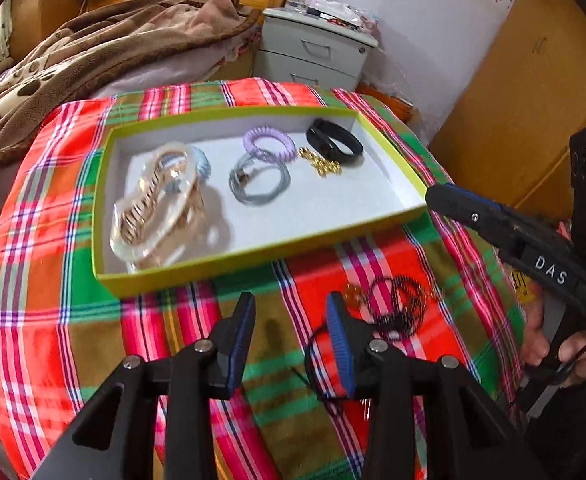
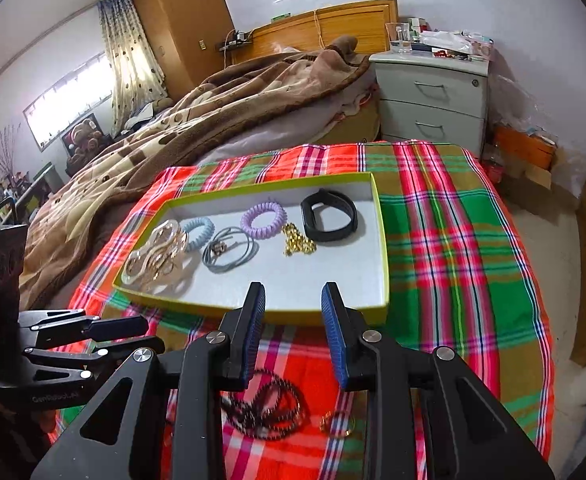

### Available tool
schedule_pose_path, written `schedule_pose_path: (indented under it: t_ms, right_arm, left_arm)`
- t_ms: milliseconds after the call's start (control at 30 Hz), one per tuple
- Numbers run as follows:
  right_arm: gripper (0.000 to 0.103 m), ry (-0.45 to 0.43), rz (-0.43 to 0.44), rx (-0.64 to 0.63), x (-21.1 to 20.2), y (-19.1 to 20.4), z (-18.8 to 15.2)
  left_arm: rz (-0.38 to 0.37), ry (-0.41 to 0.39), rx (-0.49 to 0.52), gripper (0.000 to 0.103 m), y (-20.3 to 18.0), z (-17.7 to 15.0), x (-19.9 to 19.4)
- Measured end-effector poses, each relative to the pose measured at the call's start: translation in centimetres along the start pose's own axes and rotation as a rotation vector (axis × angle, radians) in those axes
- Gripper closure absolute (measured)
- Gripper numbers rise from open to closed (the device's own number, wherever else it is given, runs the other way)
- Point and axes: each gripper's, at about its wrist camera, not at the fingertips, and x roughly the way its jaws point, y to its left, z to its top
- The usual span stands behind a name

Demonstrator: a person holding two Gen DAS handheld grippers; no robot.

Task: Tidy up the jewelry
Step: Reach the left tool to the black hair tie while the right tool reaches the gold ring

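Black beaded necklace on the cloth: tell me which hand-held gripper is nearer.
Right. The right hand-held gripper hovers open directly over the black beaded necklace; the left hand-held gripper, also open, sits off to the necklace's left.

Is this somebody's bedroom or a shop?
It looks like a bedroom. There is a bed with a rumpled brown blanket and a wooden headboard, a grey nightstand with drawers beside it, and a curtained window. The jewelry tray sits on a plaid cloth.

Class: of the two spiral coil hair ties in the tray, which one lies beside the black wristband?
The purple coil tie; the blue coil tie lies farther off, against the clear chain-link piece.
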Motion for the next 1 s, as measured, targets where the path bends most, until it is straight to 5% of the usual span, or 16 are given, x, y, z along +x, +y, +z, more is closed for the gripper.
schedule_pose_path:
  t_ms: [367, 800, 1000]
  right_arm:
    - [0.073, 0.027, -0.035, 0.035, -1.7, -1.8, -3.3]
    - [0.073, 0.081, -0.105, 0.048, -1.9, -3.7, -5.5]
    - [0.073, 0.122, -0.112, -0.016, -1.2, -2.7, -6.3]
  left_arm:
    - [0.005, 0.063, 0.064, 0.065, -1.5, -1.7, 1.4]
    - [0.123, 0.056, 0.163, 0.065, -2.9, -1.9, 2.7]
    - [0.129, 0.045, 0.140, 0.088, -2.4, -1.6, 2.7]
